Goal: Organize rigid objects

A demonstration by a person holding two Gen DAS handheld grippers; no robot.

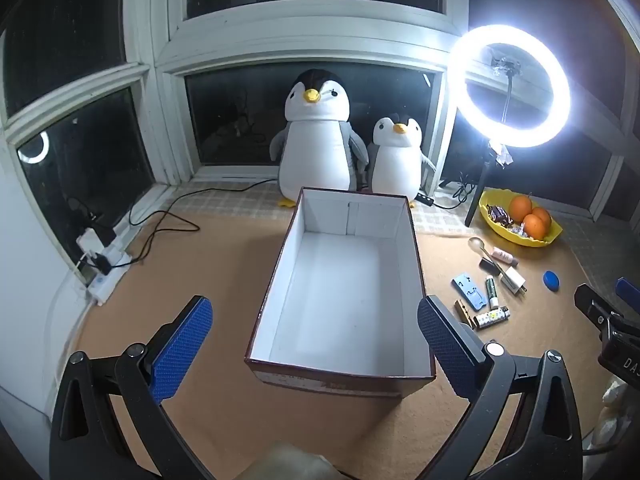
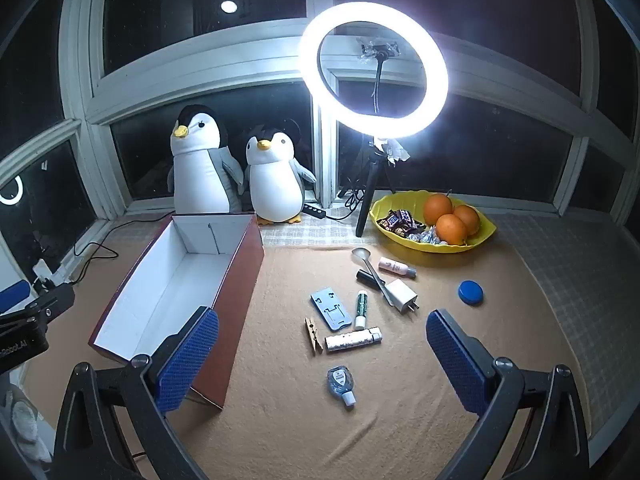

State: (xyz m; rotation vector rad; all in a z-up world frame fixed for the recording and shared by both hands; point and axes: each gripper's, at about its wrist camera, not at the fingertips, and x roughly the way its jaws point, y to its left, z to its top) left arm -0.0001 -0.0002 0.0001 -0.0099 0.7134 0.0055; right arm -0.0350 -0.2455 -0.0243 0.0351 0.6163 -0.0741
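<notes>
A: How many plush penguins (image 2: pixel 200 164) at the upper left of the right wrist view?
B: Two, one large, one small.
A: Oranges (image 2: pixel 450 216) in the yellow dish (image 2: pixel 486 236), right of centre?
B: Three, plus a heap of wrapped sweets (image 2: pixel 400 220) too jumbled to count.
A: Boxes?
B: One open box (image 2: pixel 236 276), at the left.
A: Loose items at the centre?
B: One spoon (image 2: pixel 362 258), one pink bottle (image 2: pixel 396 267), one black tube (image 2: pixel 370 278), one charger plug (image 2: pixel 402 294), one blue cap (image 2: pixel 471 292), one blue stand (image 2: pixel 331 307), one green stick (image 2: pixel 362 308), one clothespin (image 2: pixel 313 336), one lighter (image 2: pixel 352 340), one blue gel bottle (image 2: pixel 342 384).
A: Ring lights (image 2: pixel 374 70)?
B: One, top centre.
</notes>
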